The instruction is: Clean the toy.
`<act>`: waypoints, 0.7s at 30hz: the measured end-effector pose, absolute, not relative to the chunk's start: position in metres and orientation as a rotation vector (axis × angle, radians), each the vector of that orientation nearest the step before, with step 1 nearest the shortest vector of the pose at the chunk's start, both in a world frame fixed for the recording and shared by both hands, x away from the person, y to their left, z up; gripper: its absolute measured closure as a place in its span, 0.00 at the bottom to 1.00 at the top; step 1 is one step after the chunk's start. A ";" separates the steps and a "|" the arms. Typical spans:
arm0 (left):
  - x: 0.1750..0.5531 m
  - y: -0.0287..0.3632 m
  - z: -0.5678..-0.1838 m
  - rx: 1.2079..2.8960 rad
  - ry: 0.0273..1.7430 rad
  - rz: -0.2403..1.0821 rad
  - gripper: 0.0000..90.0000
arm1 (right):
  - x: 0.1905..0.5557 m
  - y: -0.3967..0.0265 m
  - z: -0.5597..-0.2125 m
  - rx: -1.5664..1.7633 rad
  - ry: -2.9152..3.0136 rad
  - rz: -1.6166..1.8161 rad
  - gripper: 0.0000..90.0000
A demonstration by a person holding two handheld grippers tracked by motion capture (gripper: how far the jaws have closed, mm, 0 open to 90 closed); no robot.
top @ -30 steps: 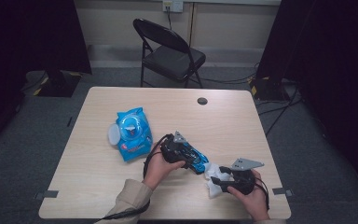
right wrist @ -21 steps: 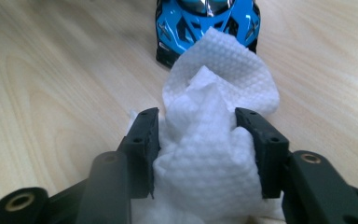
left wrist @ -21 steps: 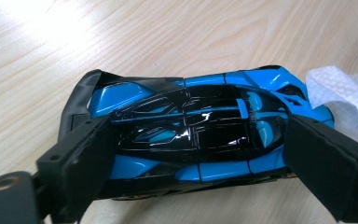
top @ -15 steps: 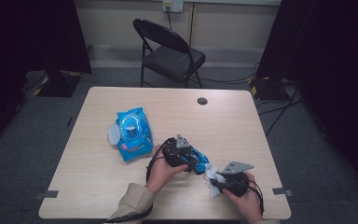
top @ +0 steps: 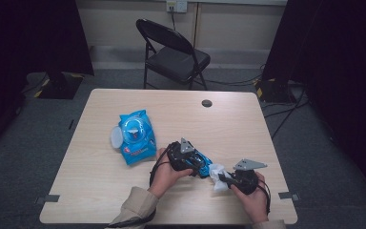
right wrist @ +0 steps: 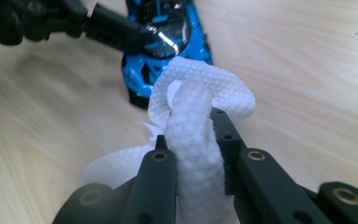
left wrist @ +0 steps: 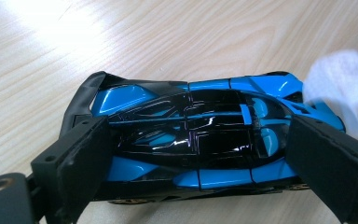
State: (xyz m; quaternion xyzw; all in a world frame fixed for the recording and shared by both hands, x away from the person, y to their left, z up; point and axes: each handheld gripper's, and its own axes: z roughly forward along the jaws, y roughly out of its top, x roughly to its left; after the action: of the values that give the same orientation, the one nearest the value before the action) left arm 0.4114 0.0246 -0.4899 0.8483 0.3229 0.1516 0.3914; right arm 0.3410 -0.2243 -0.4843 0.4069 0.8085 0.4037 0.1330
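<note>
A blue and black toy car [left wrist: 205, 140] rests on the wooden table near its front edge. My left gripper [left wrist: 200, 154] is shut on it, one jaw at each end of the body. From above, the car [top: 204, 164] pokes out of the left gripper [top: 193, 161] toward the right hand. My right gripper [right wrist: 193, 135] is shut on a bunched white wipe [right wrist: 200, 88]; its jaws have just been closing with the wipe between them. The wipe's folded end touches the nose of the car [right wrist: 168, 51]. From above, the wipe [top: 217, 174] sits at the tip of the right gripper [top: 223, 178].
A blue pack of wipes [top: 136, 136] with its round lid flipped open lies left of the hands. The table [top: 100, 191] has a dark cable hole [top: 207, 103] near its far edge. A black folding chair [top: 176, 52] stands behind the table.
The right gripper's jaws have closed in on the wipe, which now sits bunched against the car's nose. Both hands have stayed about where they were.
</note>
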 end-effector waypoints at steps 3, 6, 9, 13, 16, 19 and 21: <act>0.410 0.024 -0.490 2.149 0.827 0.385 0.08 | 0.346 -0.228 -0.483 1.209 2.302 1.179 0.91; 0.410 0.025 -0.490 2.147 0.824 0.385 0.08 | 0.351 -0.231 -0.481 1.252 2.242 1.212 0.91; 0.410 0.024 -0.490 2.150 0.825 0.382 0.08 | 0.358 -0.232 -0.479 1.277 2.194 1.240 0.91; 0.410 0.024 -0.491 2.145 0.824 0.386 0.08 | 0.367 -0.229 -0.484 1.300 2.163 1.236 0.91; 0.409 0.024 -0.491 2.140 0.822 0.391 0.09 | 0.372 -0.224 -0.490 1.298 2.187 1.246 0.91; 0.408 0.024 -0.491 2.144 0.819 0.393 0.09 | 0.374 -0.214 -0.497 1.282 2.229 1.210 0.91; 0.408 0.023 -0.490 2.150 0.827 0.388 0.09 | 0.375 -0.210 -0.502 1.272 2.263 1.173 0.91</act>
State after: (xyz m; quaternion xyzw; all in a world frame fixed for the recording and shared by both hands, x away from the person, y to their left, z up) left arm 0.4081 0.0229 -0.4903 0.8466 0.3258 0.1530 0.3921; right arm 0.3747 -0.2097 -0.5021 0.4419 0.7859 0.4072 0.1460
